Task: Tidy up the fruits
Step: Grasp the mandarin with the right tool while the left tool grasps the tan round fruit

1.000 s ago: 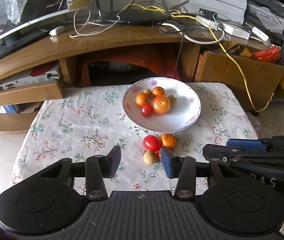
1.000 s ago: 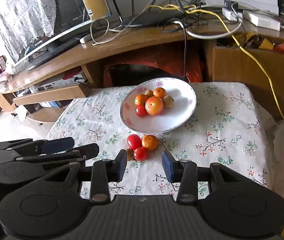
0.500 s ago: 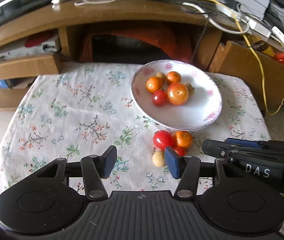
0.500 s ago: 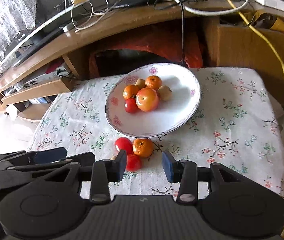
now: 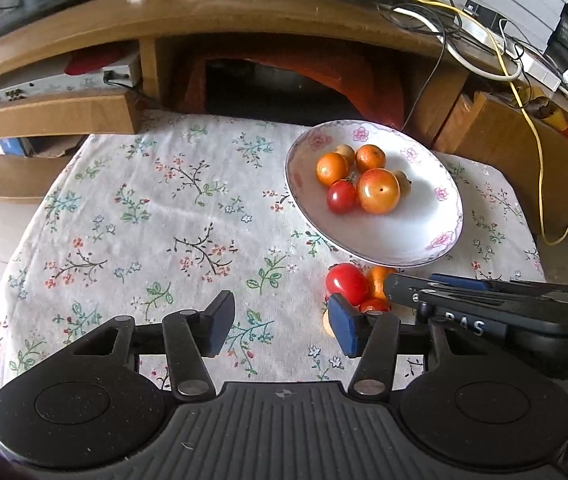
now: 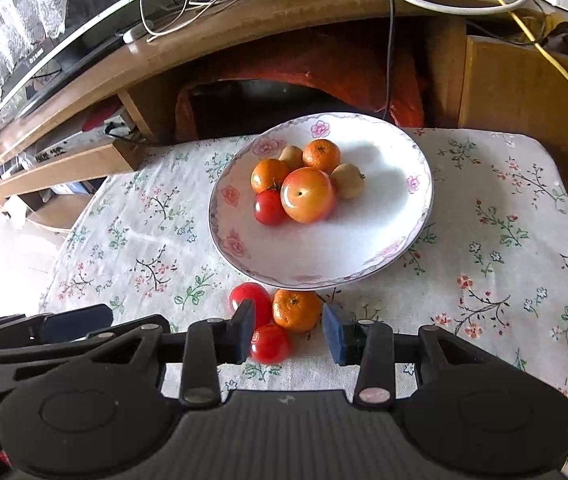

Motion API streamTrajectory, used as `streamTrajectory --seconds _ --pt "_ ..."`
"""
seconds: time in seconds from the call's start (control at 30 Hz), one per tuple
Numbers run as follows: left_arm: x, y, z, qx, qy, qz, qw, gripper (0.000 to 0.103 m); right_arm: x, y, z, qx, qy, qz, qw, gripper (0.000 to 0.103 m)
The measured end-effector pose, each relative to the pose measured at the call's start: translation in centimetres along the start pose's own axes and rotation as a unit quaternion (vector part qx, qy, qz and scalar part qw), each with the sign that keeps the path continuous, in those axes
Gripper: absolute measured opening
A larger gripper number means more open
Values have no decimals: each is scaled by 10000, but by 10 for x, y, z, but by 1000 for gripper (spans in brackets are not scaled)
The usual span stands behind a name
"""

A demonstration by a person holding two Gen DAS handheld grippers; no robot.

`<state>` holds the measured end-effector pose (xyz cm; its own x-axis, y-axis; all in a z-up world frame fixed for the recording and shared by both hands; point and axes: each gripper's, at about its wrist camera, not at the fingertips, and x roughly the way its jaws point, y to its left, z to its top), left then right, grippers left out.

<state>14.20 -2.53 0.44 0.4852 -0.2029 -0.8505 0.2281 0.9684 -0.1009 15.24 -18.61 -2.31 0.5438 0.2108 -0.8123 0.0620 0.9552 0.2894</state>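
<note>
A white flowered plate [image 6: 384, 240] [image 5: 424, 232] on the floral tablecloth holds several fruits: an apple [image 6: 307, 195], a tomato [image 6: 269, 208], mandarins and small yellow fruits. In front of the plate lie a mandarin [image 6: 296, 309], two tomatoes [image 6: 250, 298] [image 6: 270, 344] and, in the left wrist view, a pale small fruit [image 5: 327, 320] mostly hidden. My right gripper [image 6: 289, 332] is open, low over the cloth, its fingers on either side of the loose mandarin and near tomato. My left gripper [image 5: 280, 322] is open over bare cloth, left of that pile.
A wooden TV stand [image 6: 244, 28] with cables, a router and a monitor runs behind the small table. A cardboard box [image 5: 524, 152] and a yellow cable stand at the right. The cloth [image 5: 144, 220] left of the plate carries nothing.
Both grippers have moved forward and down toward the table. The right gripper now brackets the loose mandarin and tomato. The left gripper has shifted left. No fruit has moved.
</note>
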Motion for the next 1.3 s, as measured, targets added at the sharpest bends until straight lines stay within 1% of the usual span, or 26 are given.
streamTrajectory --seconds 0.1,0.23,0.4,0.57,0.63,0.73,0.8,0.87,1.0,1.23,1.3 --pt "1 0 -1 -19 34 -28 10000 60 8 0 0 -36 76 -61 9999 38" --pt "4 -3 -3 26 70 31 10000 60 19 -1 -1 -91 169 -122 9997 35" --pt "9 0 -4 -27 133 49 9999 60 30 -1 2 -128 146 -93 9998 32" --pt "16 -1 -5 -41 211 -34 9998 61 28 -3 3 -206 178 -82 9996 30" --pt "19 -3 -6 -49 269 -130 9995 61 24 -4 1 -265 148 -168 9994 30" --pt "22 -9 -7 48 247 -181 9995 60 13 -10 0 -202 97 -152 9996 30" --pt "26 -13 -8 119 268 -218 9993 57 5 -13 -2 -200 65 -166 9996 30" --pt "31 -19 -10 176 276 -272 9991 53 -2 -15 -5 -229 56 -181 9996 30" --pt "42 -28 -11 366 321 -275 9984 51 -12 -19 -12 -259 97 -196 9994 30" --pt "57 -32 -12 449 427 -430 9971 36 -14 -26 -17 -224 170 -228 9993 30" --pt "58 -33 -12 453 379 -440 9973 35 -15 -28 -17 -206 166 -231 9994 30"
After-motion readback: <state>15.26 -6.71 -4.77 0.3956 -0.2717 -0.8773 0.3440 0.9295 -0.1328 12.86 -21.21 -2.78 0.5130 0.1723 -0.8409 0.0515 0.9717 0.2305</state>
